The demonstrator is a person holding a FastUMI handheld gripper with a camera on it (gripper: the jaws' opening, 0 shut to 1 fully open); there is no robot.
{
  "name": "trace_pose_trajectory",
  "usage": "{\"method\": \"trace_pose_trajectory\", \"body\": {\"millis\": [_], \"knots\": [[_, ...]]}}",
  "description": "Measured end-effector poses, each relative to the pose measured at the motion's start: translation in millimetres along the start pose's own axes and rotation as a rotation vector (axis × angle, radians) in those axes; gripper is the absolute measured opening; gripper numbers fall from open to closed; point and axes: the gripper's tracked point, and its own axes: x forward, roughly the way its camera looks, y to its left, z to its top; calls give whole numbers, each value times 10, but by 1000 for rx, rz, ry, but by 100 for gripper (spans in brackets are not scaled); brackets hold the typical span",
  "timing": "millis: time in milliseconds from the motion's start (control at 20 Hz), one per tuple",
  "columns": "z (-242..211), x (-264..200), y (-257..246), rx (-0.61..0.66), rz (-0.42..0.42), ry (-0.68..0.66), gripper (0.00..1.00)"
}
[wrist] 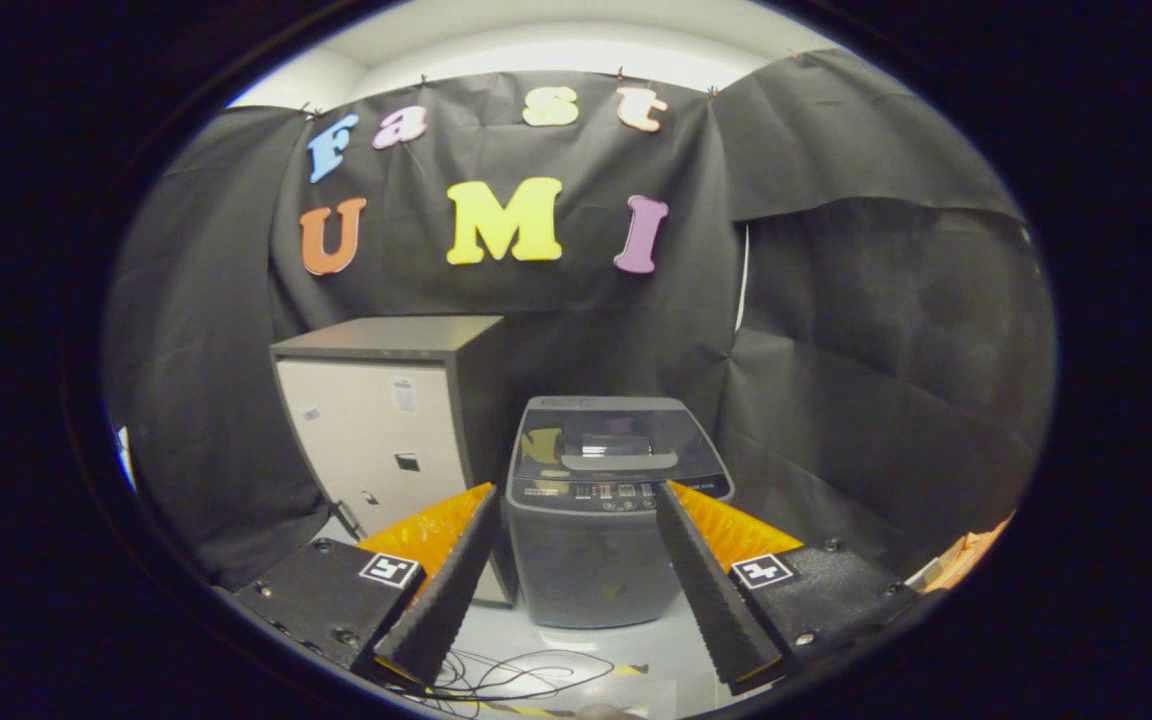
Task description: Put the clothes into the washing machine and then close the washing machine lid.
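I see black cloth [836, 330] draped all around as the booth's walls, creased and clipped along its top edge, with a paler ceiling [556, 45] glowing above it. A boxy cabinet [386, 430] with a dark top and sides and a light front stands against the back cloth. The floor [636, 640] is pale and glossy, with thin dark cables [526, 678] looped across it near me.

We hold the gripper [576, 495] level and pointing straight ahead, its two fingers [441, 595] spread wide apart with nothing between them. Both fingers slant inward toward their tips, and each carries a small square marker [389, 570] near its base.
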Motion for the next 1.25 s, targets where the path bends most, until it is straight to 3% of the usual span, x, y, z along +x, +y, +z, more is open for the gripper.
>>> {"method": "trace_pose_trajectory", "body": {"millis": [300,450,950,1250], "knots": [[95,-948,165,-15,31,-6,99],[71,-1172,82,15,16,-15,99],[42,-1330,-199,47,-35,-30,99],[111,-1277,-130,25,-12,-33,99]]}}
